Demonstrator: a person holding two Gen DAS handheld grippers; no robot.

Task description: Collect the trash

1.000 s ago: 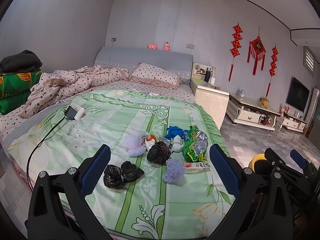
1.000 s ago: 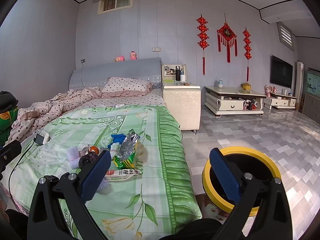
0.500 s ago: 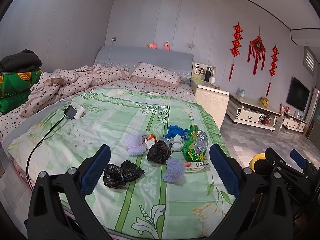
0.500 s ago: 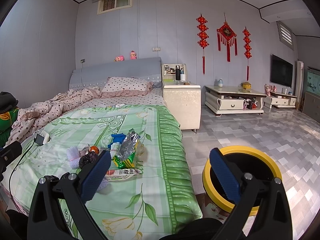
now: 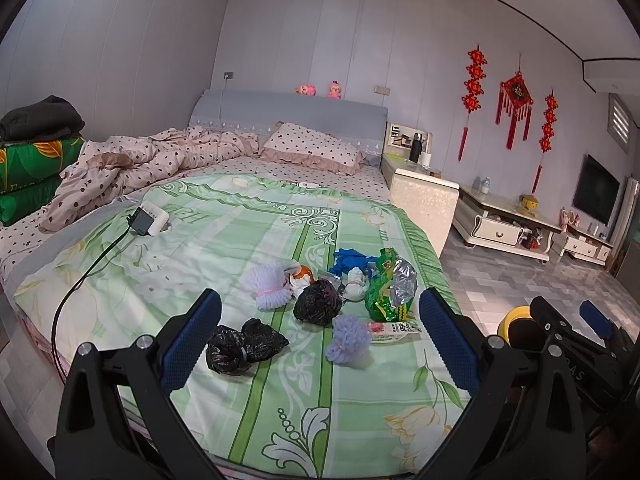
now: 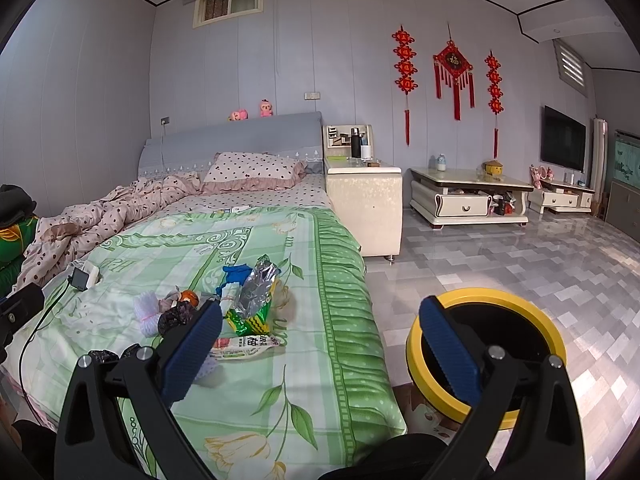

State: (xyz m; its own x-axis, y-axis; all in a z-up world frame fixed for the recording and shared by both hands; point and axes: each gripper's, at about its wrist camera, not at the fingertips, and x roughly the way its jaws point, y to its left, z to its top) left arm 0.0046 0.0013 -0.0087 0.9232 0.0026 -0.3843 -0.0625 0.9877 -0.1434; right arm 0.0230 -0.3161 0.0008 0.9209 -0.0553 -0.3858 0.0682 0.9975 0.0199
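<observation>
Hovering wide open, left gripper (image 5: 320, 334), with black bag (image 5: 245, 346) lying just beyond left finger (image 5: 191, 338).

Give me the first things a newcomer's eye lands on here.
A cluster of trash sits on the green floral bedspread near the bed's foot: a green snack bag, crumpled black bags and fluffy lilac balls. On the floor beside the bed stands a yellow-rimmed bin. Both the left gripper and right gripper are open and empty.

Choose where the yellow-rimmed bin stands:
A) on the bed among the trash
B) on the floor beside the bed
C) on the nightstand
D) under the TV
B: the right wrist view shows the yellow-rimmed bin on the tiled floor, next to the bed.
</observation>
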